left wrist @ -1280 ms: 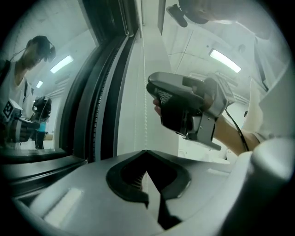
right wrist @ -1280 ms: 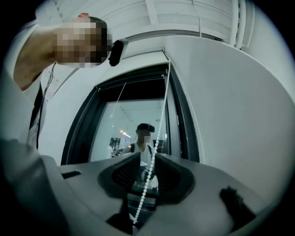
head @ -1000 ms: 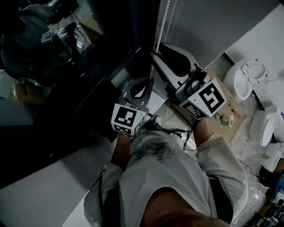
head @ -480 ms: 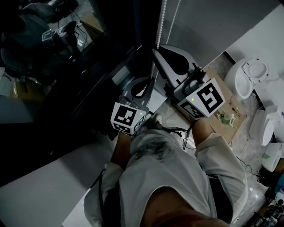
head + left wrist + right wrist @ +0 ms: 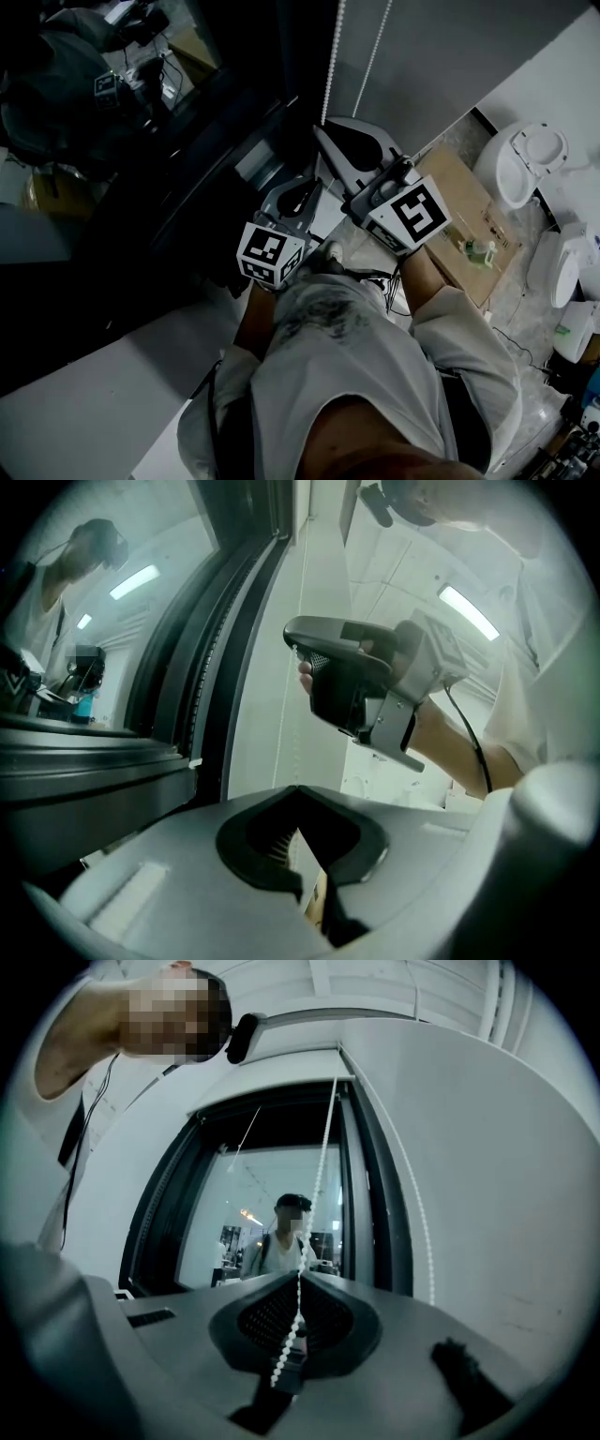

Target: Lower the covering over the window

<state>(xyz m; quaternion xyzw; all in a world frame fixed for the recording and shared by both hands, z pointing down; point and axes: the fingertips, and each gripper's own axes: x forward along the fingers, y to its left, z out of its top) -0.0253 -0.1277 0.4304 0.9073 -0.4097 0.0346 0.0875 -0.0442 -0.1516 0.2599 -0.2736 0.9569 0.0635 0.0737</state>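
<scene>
White bead chain (image 5: 315,1194) of the blind hangs in front of the dark-framed window (image 5: 216,1213), near its right edge, and one strand runs straight down into your right gripper (image 5: 298,1283). Its jaws are clamped on that strand, with the beads passing between the pads and out below them. The second strand (image 5: 422,1232) hangs free just to the right, against the white wall (image 5: 497,1176). The blind itself can't be made out in the dark top of the frame, and the glass reflects a person. From the head view, both strands (image 5: 334,56) drop from the top edge to your right gripper (image 5: 323,129), which is held up close to the window frame. Your left gripper (image 5: 298,791) has its jaws together with nothing between them. It sits below and left of the right one (image 5: 305,187), apart from the chain. Off to the right on the floor are a brown cardboard box (image 5: 469,202) and white round fixtures (image 5: 527,159).
</scene>
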